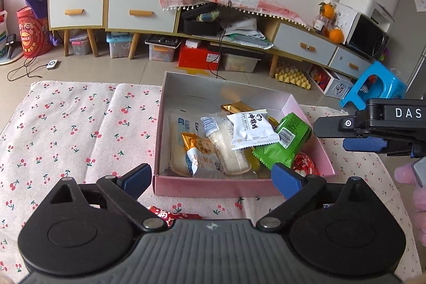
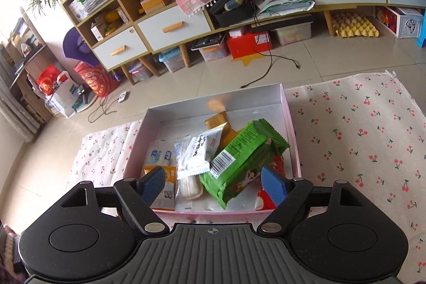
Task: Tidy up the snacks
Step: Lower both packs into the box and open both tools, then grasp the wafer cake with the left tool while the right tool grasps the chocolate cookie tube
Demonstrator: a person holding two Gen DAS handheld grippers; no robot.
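We hold two claws over a cherry-print cloth (image 1: 80, 129); the left gripper (image 1: 211, 181) is spread wide and holds nothing, hovering just short of the near wall of a pink box (image 1: 213, 186). The right gripper (image 2: 213, 184) is also spread wide and empty, poised above the same box's near edge, its blue pads either side of a green packet (image 2: 247, 155). Inside the box the snacks lie heaped: the green packet rests tilted on top of a white packet (image 2: 199, 151), with a clear-wrapped pale bar (image 1: 226, 148) and gold wrappers beneath. One red wrapper (image 1: 173, 214) lies outside the box on the cloth, just under the left claw. We judge the risks are these: the tilted green packet could slide when nudged, a closing claw could pinch two overlapping wrappers at once, and the two claws are near enough to collide. The red wrapper is mostly hidden by the left claw's body, and a red-and-white item under the green packet is too covered to identify.
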